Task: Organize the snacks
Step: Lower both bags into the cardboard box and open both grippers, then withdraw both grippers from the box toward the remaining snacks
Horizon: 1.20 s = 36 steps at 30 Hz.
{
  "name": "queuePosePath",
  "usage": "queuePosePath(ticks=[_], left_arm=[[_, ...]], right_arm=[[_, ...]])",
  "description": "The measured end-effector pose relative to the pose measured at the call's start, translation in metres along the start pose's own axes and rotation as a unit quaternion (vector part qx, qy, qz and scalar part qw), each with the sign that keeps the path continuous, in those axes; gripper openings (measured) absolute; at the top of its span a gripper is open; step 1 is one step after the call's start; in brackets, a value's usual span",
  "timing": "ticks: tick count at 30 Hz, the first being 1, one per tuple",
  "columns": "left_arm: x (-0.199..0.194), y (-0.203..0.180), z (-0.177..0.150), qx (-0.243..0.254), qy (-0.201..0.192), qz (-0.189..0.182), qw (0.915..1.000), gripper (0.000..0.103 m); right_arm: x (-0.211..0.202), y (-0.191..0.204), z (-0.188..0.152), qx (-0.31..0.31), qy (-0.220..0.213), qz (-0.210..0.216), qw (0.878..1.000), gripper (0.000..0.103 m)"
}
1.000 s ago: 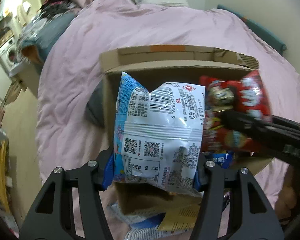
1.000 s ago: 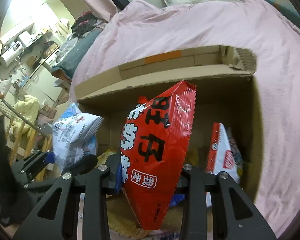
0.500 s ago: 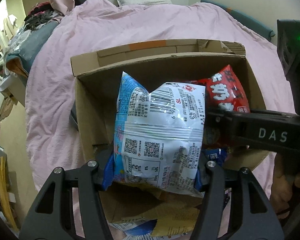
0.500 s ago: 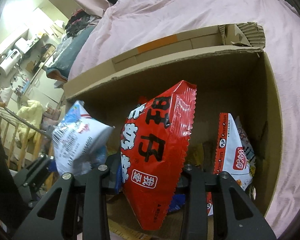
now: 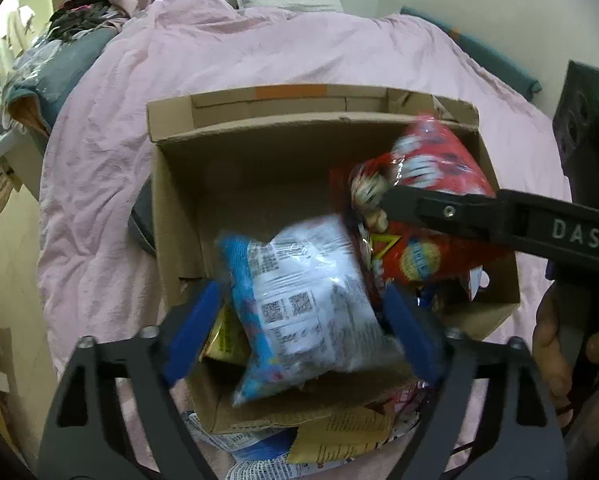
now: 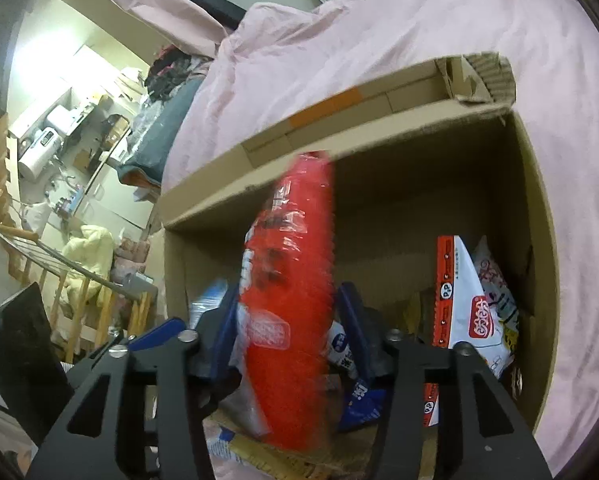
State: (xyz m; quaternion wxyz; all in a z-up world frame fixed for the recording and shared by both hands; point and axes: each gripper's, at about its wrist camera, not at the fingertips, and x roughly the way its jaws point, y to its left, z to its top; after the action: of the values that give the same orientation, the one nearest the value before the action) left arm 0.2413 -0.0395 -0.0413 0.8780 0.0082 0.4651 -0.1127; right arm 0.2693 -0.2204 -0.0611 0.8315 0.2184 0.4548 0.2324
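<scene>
A cardboard box (image 5: 259, 128) sits open on a pink bed cover. In the left wrist view a white and blue snack bag (image 5: 299, 300) drops, blurred, between the blue pads (image 5: 191, 328) of my left gripper (image 5: 299, 332). Its jaws are opening and stand clear of the bag. My right gripper (image 6: 289, 332) hangs over the same box (image 6: 339, 148). Its jaws are opening too, and a blurred red snack bag (image 6: 287, 280) slips down between them. From the left wrist view, the red bag (image 5: 419, 200) lies behind a black right finger (image 5: 499, 220).
Other snack packs stand in the box's right corner, among them a white and red pack (image 6: 467, 300). Several packs (image 5: 339, 436) lie under the box's near edge. A person's hand (image 5: 551, 344) holds the right tool. The pink cover (image 5: 299, 52) surrounds the box; room clutter lies far left.
Both grippers have spread their jaws. The white and blue bag has tilted and sunk into the box, and the red bag has turned edge-on and is sliding down.
</scene>
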Motion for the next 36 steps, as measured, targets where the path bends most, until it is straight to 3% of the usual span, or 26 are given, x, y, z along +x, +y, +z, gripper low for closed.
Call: queuePosePath(ticks=[3, 7, 20, 30, 36], left_arm=[[-0.003, -0.001, 0.001, 0.001, -0.004, -0.003, 1.0, 0.086], [-0.007, 0.002, 0.002, -0.001, -0.008, -0.003, 1.0, 0.086], [-0.019, 0.014, 0.001, -0.025, -0.015, -0.001, 0.9996, 0.086], [-0.052, 0.034, -0.019, -0.058, -0.026, 0.018, 0.9978, 0.086], [-0.068, 0.05, -0.041, -0.097, -0.013, 0.001, 0.9952, 0.086]], right_arm=[[-0.008, -0.001, 0.001, 0.003, -0.014, -0.002, 1.0, 0.071], [-0.03, 0.002, 0.006, -0.007, -0.06, -0.014, 0.998, 0.074], [-0.039, -0.004, 0.011, 0.006, -0.061, -0.021, 0.998, 0.074], [-0.059, 0.005, -0.011, 0.012, -0.055, -0.025, 0.998, 0.074], [-0.067, 0.012, -0.029, -0.002, -0.046, -0.031, 0.998, 0.075]])
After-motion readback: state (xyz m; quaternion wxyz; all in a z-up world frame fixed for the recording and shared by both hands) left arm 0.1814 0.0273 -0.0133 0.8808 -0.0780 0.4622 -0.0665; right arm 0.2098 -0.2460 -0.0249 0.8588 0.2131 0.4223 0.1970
